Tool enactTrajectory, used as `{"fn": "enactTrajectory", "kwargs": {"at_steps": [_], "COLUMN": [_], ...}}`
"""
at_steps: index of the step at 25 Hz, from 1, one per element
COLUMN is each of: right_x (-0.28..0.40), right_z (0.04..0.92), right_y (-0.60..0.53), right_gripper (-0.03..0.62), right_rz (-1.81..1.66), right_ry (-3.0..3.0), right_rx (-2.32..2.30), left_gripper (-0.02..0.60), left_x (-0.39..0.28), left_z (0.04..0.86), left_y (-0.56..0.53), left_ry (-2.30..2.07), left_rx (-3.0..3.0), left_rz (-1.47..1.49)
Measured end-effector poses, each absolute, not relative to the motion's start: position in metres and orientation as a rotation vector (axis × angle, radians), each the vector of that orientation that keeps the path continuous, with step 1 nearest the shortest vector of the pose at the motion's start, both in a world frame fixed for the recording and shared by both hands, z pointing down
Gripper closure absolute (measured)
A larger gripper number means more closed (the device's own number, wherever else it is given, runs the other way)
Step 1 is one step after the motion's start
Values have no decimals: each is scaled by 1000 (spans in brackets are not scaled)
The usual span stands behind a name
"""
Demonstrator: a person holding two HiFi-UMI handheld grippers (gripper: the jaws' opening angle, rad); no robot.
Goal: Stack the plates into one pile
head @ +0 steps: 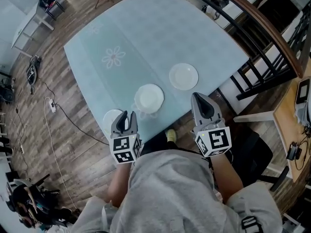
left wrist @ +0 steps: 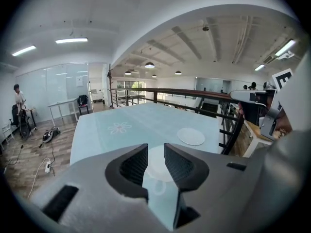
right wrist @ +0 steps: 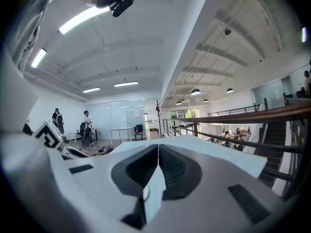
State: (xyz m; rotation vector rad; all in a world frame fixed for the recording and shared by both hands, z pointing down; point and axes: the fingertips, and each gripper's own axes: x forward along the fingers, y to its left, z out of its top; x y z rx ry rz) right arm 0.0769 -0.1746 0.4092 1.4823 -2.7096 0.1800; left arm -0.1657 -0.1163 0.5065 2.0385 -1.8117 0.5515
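Though the task calls for one pile, three round glossy white plates lie singly in a slanting row near the close edge of the pale blue-green counter (head: pixel 160 28). The far plate (head: pixel 183 76) is toward the right, the middle plate (head: pixel 149 98) sits nearer and well apart from it, and the near plate (head: pixel 111 119) lies at the counter's front-left edge. None rests on another. The left gripper (head: pixel 127 116), grey with black ribbed pads, hovers over the right side of the near plate and hides part of it. Its jaws stand spread, and in the left gripper view (left wrist: pixel 155 149) the gap between the pads (left wrist: pixel 133 166) shows only the middle plate (left wrist: pixel 158 165) farther off on the counter, with nothing pinched. The far plate (left wrist: pixel 191 136) shows beyond it, to the right. The right gripper (head: pixel 198 99) is held off the counter's front-right edge, clear of every plate. In the right gripper view (right wrist: pixel 158 147) its jaws are pressed together on nothing. A white flower motif (head: pixel 113 57) is printed on the counter's left part, away from the plates. Below both grippers is the person's grey top (head: pixel 170 193). A dark railing with a brown wooden handrail (head: pixel 262 28) runs past the counter's far right side, and wooden plank floor (head: pixel 73 125) with a trailing cable lies to the left.
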Motion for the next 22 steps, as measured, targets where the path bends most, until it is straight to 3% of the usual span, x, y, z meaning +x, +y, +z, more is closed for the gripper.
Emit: {"fn": "enactTrajectory", "kwargs": {"at_steps": [22], "right_x": [52], "right_z": [434], "right_y": [-202], "right_gripper": [566], "right_rz": [217], "right_ry": [-2611], "right_rx": [1461], "left_gripper": [475], "left_x": [-176], "left_z": [610], "left_y": [-171], "left_ry": [-1638], "left_rx": [1868], "left_rz": [633]}}
